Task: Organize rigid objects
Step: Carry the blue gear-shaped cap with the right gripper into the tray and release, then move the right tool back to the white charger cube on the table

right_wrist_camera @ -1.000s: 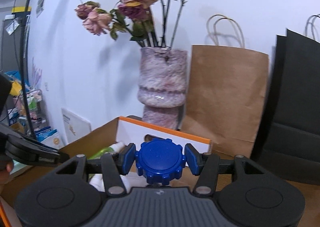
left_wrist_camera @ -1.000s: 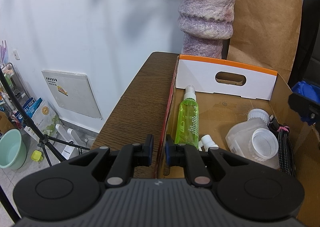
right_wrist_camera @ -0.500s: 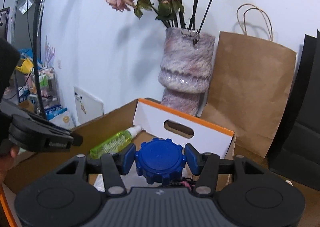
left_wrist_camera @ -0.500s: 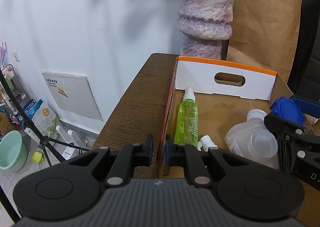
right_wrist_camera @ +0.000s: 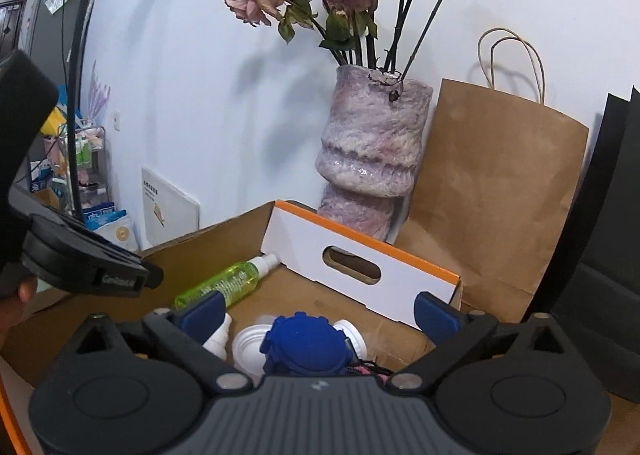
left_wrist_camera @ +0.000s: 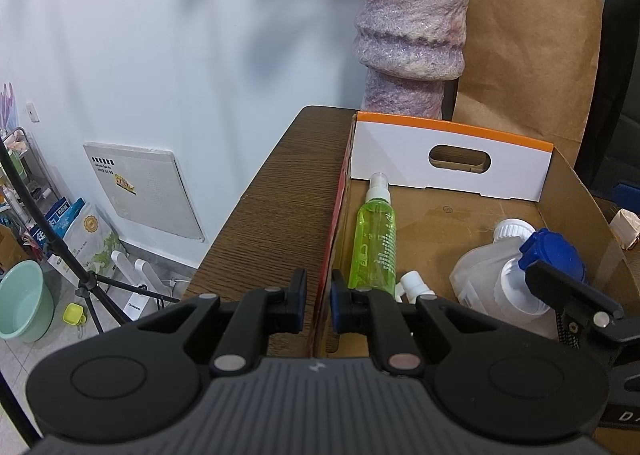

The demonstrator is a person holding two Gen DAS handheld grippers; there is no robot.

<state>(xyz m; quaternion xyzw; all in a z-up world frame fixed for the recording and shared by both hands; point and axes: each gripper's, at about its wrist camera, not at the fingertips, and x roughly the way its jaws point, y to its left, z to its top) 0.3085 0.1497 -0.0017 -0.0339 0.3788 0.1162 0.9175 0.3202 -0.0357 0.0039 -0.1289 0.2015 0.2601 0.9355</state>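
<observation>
An open cardboard box point(left_wrist_camera: 452, 159) stands on the wooden table point(left_wrist_camera: 280, 195). Inside lie a green spray bottle point(left_wrist_camera: 374, 243), a small white spray bottle point(left_wrist_camera: 414, 283) and a translucent white jug point(left_wrist_camera: 492, 279). My left gripper point(left_wrist_camera: 319, 307) is shut on the box's left wall. My right gripper point(right_wrist_camera: 320, 315) hangs over the box's right side with its jaws opening wide. A blue ribbed cap point(right_wrist_camera: 308, 343) sits loose between them on the white jug, clear of both pads. The same cap point(left_wrist_camera: 554, 251) shows in the left wrist view behind a right finger point(left_wrist_camera: 568, 289).
A mottled purple vase point(right_wrist_camera: 372, 159) with dried roses stands behind the box, beside a brown paper bag point(right_wrist_camera: 496, 191) and a black bag point(right_wrist_camera: 608, 215). A black braided cable point(left_wrist_camera: 568, 331) lies in the box's right corner. The table's left edge drops to the floor.
The right gripper came down into the box with the blue cap, then its jaws spread and let the cap go. The left gripper has kept still on the box wall.
</observation>
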